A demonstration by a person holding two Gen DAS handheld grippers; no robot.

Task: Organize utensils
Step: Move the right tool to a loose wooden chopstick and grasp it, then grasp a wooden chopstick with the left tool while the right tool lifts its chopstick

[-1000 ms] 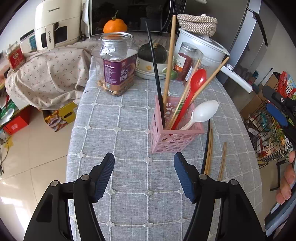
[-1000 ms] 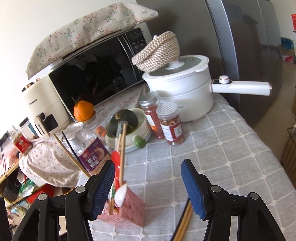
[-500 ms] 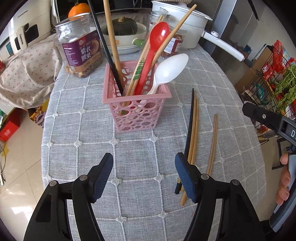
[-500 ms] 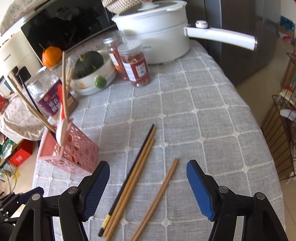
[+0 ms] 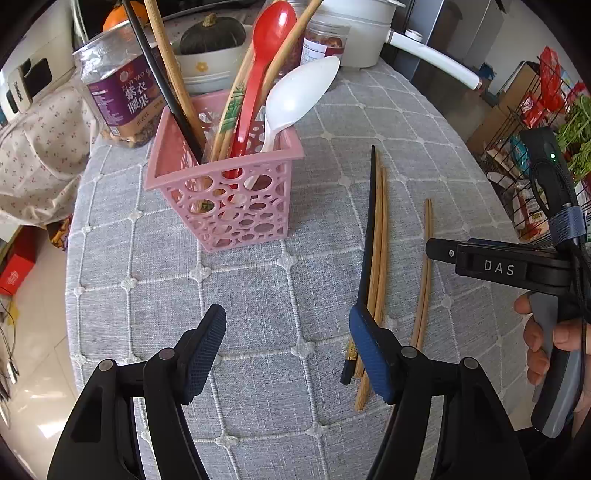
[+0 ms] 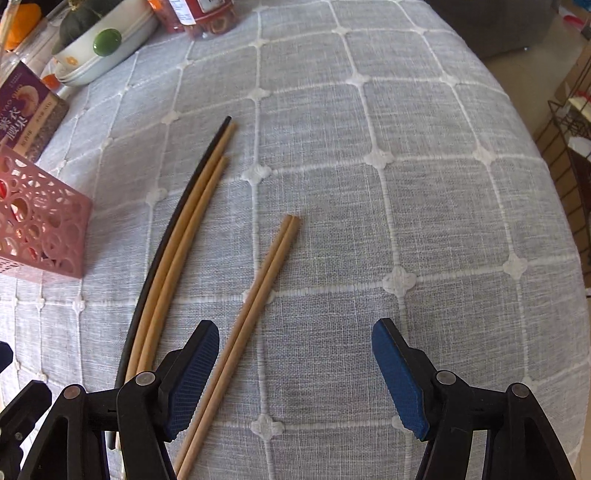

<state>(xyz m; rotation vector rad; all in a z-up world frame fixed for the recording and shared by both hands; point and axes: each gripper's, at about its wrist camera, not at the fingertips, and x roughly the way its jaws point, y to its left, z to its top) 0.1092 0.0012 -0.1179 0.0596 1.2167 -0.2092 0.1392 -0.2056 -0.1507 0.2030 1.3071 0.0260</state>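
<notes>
Right wrist view: splayed, empty right gripper point(image 6: 295, 363) straddles the pale wooden chopstick pair point(image 6: 255, 295) running lower-left to centre; left gripper point(image 5: 288, 350) likewise released.

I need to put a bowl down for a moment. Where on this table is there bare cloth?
Bare grey checked tablecloth lies right of the wooden chopstick pair, out to the table's edge. Another patch lies in front of the pink perforated basket. The far end is crowded with jars and a white pot.
</notes>
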